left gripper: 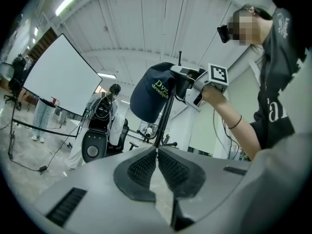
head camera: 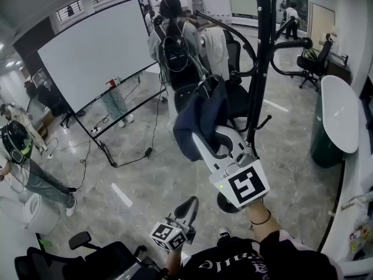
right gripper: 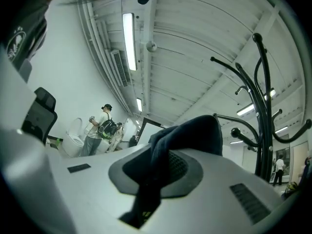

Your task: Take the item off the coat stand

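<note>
A navy cap [head camera: 201,120] hangs beside the black coat stand [head camera: 259,69], near one of its lower hooks. My right gripper [head camera: 211,140] is raised to it and shut on the cap's fabric. In the right gripper view the dark cloth [right gripper: 187,135] is pinched between the pads, with the stand [right gripper: 263,121] to the right. The left gripper view shows the cap [left gripper: 152,99] held by the right gripper [left gripper: 187,84] in front of the stand's pole [left gripper: 163,123]. My left gripper [head camera: 189,205] is held low, shut, with nothing between its pads [left gripper: 144,167].
A large white screen on a wheeled frame [head camera: 93,51] stands at the left. A person with a backpack [head camera: 175,45] and office chairs are behind the stand. A white curved counter [head camera: 341,112] is on the right. A black chair [head camera: 87,261] sits at the bottom left.
</note>
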`<state>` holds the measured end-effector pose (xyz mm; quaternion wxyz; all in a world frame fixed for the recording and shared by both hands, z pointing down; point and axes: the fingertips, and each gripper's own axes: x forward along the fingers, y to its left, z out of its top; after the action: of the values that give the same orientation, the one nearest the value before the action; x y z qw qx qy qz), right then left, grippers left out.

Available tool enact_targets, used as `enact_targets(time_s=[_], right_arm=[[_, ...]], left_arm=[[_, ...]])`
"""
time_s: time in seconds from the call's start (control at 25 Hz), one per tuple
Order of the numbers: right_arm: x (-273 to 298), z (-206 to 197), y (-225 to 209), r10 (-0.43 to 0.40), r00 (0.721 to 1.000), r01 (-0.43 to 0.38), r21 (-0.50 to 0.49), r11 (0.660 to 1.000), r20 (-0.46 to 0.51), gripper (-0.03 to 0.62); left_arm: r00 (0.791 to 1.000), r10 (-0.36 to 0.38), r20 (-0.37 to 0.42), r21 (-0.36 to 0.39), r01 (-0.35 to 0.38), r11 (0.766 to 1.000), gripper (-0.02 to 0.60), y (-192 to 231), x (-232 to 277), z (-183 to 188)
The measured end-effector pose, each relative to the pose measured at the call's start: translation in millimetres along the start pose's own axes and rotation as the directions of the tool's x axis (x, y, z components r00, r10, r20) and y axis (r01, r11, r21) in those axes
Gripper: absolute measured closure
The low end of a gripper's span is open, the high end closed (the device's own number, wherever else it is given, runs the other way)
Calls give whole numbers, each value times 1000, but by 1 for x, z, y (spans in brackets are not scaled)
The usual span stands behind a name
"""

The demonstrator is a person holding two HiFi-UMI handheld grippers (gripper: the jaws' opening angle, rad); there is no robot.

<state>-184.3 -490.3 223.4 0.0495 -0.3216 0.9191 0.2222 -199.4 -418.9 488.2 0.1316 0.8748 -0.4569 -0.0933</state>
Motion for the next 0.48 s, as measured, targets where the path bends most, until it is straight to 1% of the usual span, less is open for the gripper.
enact_targets(time_s=[0.12,0.24,0.48], right_arm=[[-9,-5,23,17,1000,-16,64,998,-20,545],[-23,-11,44,19,999,-14,101,995,-46,543],[-70,-36,88,-12,994,30,157,987,-110,543]], left_arm=[[1000,6,3,2,-6,1000,578,-6,-22,-1],[1000,10,-1,-4,-10,1000,578,-14,-46,-7],[999,-9,-32,-22,9,1000,578,-37,-97,-42]])
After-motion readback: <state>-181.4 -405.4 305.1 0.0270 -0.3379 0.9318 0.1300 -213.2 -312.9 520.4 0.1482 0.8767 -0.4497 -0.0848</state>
